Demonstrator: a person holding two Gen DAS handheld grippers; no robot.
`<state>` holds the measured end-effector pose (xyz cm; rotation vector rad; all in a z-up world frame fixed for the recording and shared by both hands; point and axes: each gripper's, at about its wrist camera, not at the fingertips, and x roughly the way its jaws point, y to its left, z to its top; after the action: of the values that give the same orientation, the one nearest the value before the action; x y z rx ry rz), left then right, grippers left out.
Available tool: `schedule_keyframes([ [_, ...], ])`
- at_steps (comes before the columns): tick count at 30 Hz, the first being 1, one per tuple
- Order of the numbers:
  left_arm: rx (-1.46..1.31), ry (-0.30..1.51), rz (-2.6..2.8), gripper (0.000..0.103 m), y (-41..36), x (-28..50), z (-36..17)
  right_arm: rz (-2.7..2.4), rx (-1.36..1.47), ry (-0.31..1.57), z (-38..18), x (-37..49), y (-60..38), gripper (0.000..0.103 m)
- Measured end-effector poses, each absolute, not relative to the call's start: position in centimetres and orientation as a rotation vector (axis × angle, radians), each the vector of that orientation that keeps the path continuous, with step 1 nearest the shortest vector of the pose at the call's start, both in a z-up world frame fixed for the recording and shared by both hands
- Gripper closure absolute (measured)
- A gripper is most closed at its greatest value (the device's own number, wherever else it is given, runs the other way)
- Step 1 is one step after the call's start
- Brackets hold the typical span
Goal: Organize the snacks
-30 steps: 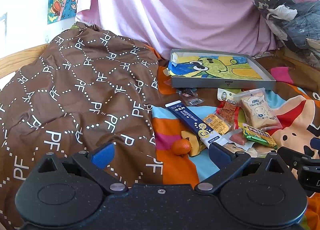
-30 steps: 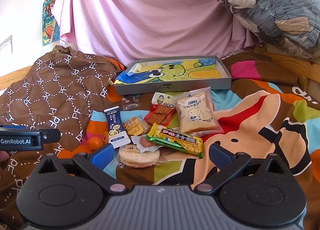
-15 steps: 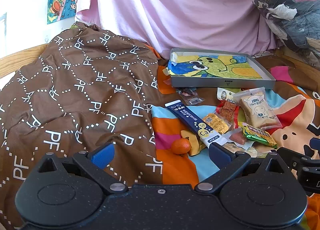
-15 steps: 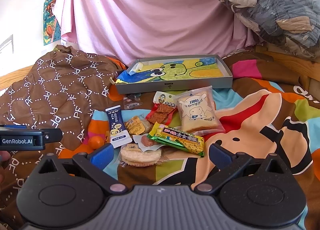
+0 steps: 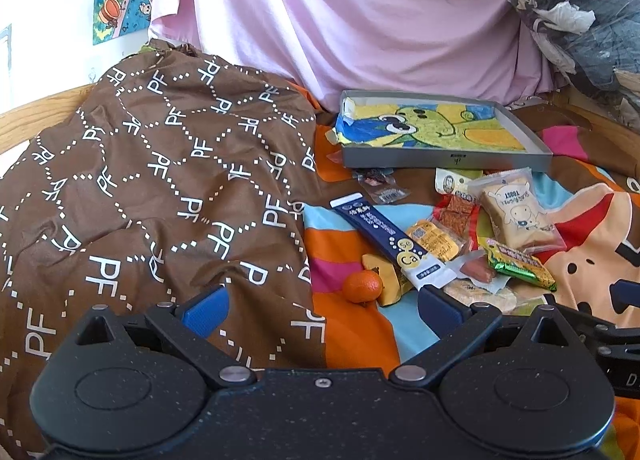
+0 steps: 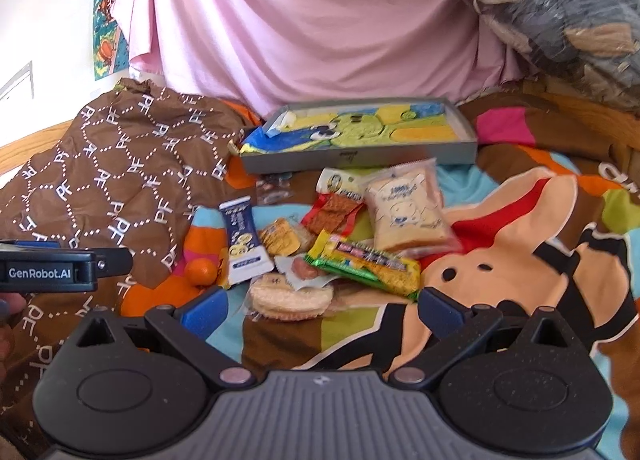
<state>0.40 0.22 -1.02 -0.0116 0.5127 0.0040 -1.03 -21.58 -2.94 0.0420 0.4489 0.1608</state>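
A pile of snacks lies on the colourful bedspread: a toast packet [image 6: 404,211], a green-yellow bar [image 6: 364,264], round crackers [image 6: 290,298], a navy stick pack [image 6: 242,240], a red jerky pack [image 6: 332,209] and a small orange [image 6: 200,271]. Behind them sits a grey shallow box [image 6: 360,157] lined with a cartoon picture. My right gripper [image 6: 322,306] is open just short of the crackers, holding nothing. My left gripper [image 5: 320,304] is open too, empty, near the orange [image 5: 362,286] and the stick pack [image 5: 390,244]. The grey box [image 5: 444,159] lies beyond.
A brown patterned quilt [image 5: 152,187] is heaped on the left. A pink sheet [image 6: 312,19] hangs behind, and bagged clothes [image 6: 560,7] are stacked at the upper right. The wooden bed frame [image 5: 36,115] runs along the far edges. The left gripper's body [image 6: 52,272] shows at the right view's left edge.
The right gripper has moved forward and closer to the snack pile, with some blur. The left gripper has barely shifted. Nothing was picked up.
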Motion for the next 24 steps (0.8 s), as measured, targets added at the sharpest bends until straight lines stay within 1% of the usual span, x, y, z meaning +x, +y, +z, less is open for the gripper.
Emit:
schedule_keyframes([
  [6, 0.001, 0.565, -0.022, 0.002, 0.2, 1.5, -1.4, 0.226, 0.015, 0.517, -3.6, 0.1, -21.4, 0.0],
  [14, 0.116, 0.594, -0.128, 0.002, -0.2, 5.2, -0.7, 0.297, -0.154, 0.521, -3.3, 1.8, -20.6, 0.0],
  [18, 0.193, 0.574, -0.222, 0.002, -0.3, 7.1, -0.3, 0.32, -0.212, 0.531, -3.7, 2.7, -20.0, 0.0],
  [21, 0.264, 0.569, -0.268, 0.002, -0.4, 8.3, -0.6, 0.325, -0.259, 0.528, -4.0, 3.3, -19.5, 0.0],
  [24, 0.275, 0.577, -0.312, 0.003, -0.1, 9.3, -1.2, 0.331, -0.323, 0.507, -4.1, 3.6, -18.9, 0.0],
])
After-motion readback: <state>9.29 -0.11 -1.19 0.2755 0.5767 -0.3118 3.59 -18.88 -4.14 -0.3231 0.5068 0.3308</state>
